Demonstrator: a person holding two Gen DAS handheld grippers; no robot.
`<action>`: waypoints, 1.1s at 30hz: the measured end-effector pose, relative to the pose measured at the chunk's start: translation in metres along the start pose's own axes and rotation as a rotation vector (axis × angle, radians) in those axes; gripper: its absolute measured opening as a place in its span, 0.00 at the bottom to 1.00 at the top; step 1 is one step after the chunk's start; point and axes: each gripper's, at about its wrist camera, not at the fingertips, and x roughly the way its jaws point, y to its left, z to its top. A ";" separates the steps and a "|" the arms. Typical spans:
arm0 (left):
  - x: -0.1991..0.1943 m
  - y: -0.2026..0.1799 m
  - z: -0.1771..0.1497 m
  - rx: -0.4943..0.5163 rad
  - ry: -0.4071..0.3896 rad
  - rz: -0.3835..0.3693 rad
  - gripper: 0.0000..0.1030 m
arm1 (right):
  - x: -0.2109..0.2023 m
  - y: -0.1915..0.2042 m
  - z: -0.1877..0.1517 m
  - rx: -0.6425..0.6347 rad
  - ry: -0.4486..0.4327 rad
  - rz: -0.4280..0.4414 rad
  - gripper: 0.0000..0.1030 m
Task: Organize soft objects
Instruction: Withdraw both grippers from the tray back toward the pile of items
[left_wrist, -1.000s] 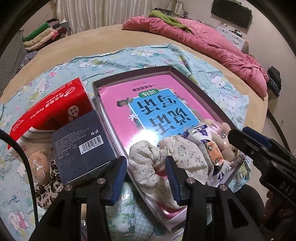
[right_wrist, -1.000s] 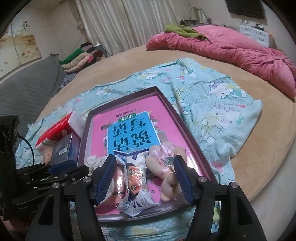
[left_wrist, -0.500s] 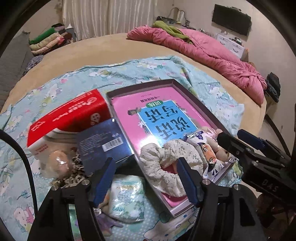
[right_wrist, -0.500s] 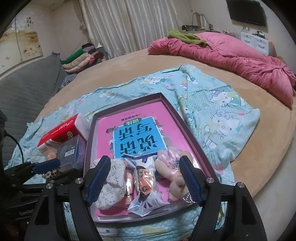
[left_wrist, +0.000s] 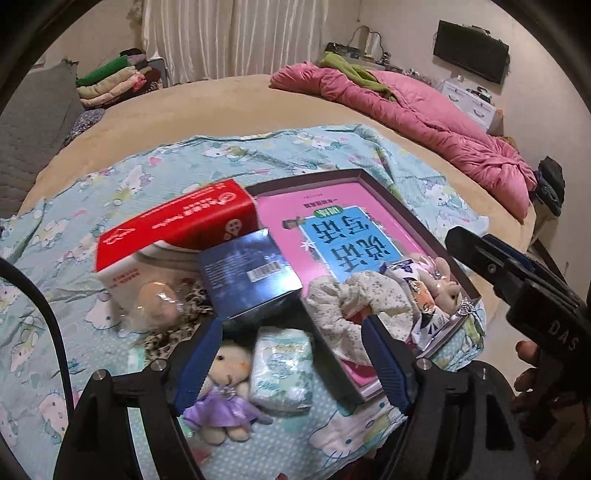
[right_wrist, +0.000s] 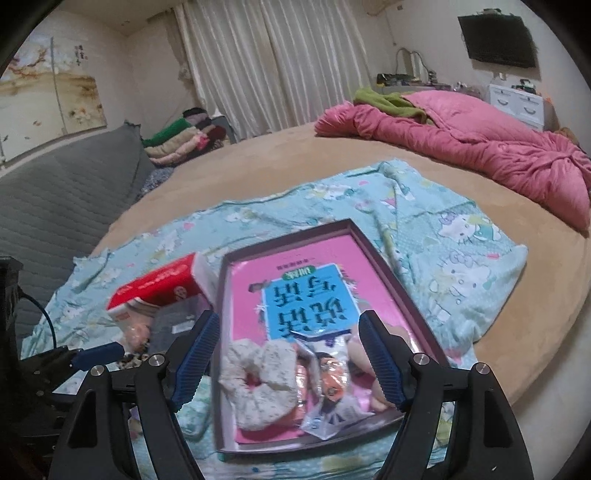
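Tray (right_wrist: 384, 254) — one scrunchie (right_wrist: 258, 380), one snack packet (right_wrist: 328, 398); both jaws spread.

In the right wrist view a right finger (right_wrist: 380, 365) covered most of the pink doll (right_wrist: 364, 349) in the tray (right_wrist: 288, 236). The leopard cloth (left_wrist: 166, 334) lay mostly under the blue box (left_wrist: 251, 273) and a left finger (left_wrist: 197, 363). The snack packet's (right_wrist: 327, 384) print was blurred. The bed's (right_wrist: 535, 295) near edge was cut off.

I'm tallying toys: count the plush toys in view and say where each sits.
2. The purple-dressed plush lies on the blanket, left of the tray; the pink plush lies in its near right corner. Others may be hidden.
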 end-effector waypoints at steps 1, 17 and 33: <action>-0.002 0.002 -0.001 0.001 -0.002 0.006 0.75 | -0.001 0.004 0.001 -0.006 -0.001 0.009 0.76; -0.036 0.033 -0.009 -0.030 -0.063 0.052 0.76 | -0.009 0.044 0.007 -0.066 -0.024 0.054 0.77; -0.070 0.085 -0.019 -0.099 -0.098 0.149 0.76 | -0.009 0.092 0.007 -0.137 -0.014 0.121 0.77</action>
